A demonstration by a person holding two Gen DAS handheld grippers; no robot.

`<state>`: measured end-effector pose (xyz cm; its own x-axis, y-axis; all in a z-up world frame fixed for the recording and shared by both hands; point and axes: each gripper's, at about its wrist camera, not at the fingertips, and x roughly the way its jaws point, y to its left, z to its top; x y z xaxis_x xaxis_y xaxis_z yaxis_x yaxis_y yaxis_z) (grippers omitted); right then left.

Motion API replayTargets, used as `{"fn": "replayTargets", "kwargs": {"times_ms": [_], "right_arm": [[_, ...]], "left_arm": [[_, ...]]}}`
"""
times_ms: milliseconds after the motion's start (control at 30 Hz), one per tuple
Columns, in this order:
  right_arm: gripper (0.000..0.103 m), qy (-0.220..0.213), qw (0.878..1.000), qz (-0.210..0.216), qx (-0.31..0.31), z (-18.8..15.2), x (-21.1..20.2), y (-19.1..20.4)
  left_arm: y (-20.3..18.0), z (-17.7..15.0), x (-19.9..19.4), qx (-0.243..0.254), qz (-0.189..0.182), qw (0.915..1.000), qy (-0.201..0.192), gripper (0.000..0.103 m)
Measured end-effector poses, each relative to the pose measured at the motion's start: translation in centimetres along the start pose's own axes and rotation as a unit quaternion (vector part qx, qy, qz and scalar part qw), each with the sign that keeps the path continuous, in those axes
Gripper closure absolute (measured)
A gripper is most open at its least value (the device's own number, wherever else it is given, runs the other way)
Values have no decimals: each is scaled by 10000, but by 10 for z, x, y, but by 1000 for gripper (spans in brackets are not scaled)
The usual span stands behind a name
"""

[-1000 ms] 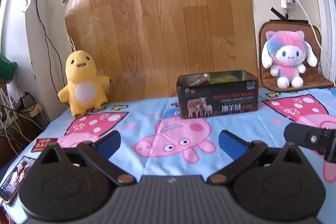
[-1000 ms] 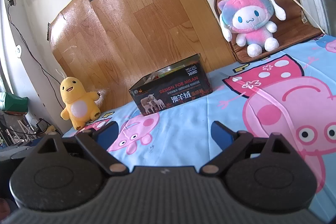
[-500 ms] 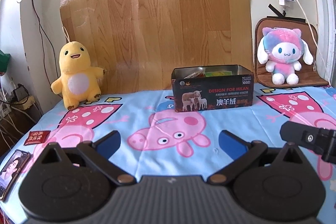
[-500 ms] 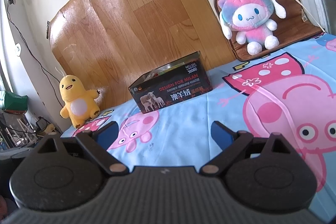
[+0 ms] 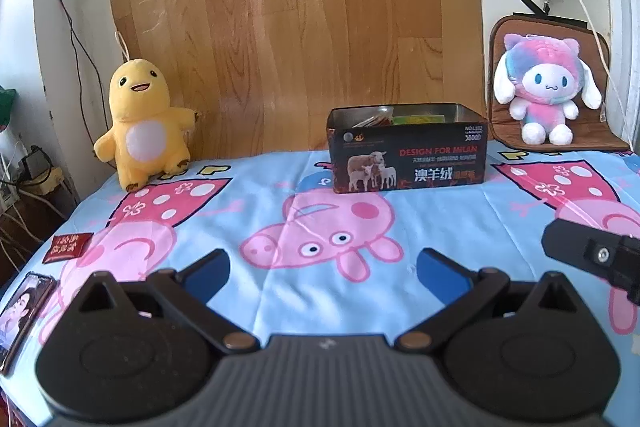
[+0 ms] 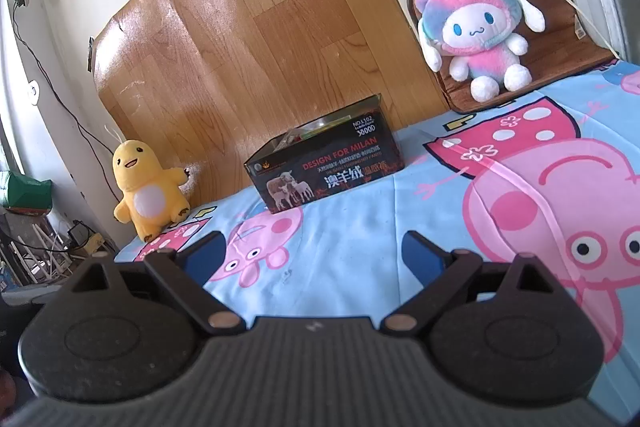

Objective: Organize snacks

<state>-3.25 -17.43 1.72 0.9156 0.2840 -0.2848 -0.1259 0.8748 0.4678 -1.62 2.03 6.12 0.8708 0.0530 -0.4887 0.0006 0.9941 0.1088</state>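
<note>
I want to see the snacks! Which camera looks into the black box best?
The left wrist view: it faces the black box squarely, and packets show above its front rim. The right wrist view sees the box at an angle, and less of what is inside.

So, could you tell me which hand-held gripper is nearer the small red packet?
Left. The left hand-held gripper hovers just right of the red packet; the right hand-held gripper sits farther right.

Tin between plush toys (snacks inside)
</note>
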Motion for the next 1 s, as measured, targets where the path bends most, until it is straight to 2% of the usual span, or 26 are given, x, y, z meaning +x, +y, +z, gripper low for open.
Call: {"fn": "replayTargets", "kwargs": {"times_ms": [1000], "right_arm": [[7, 28, 10000, 9, 2, -1, 1, -1]], "left_arm": [[-4, 0, 6, 74, -161, 9994, 310, 0]]}}
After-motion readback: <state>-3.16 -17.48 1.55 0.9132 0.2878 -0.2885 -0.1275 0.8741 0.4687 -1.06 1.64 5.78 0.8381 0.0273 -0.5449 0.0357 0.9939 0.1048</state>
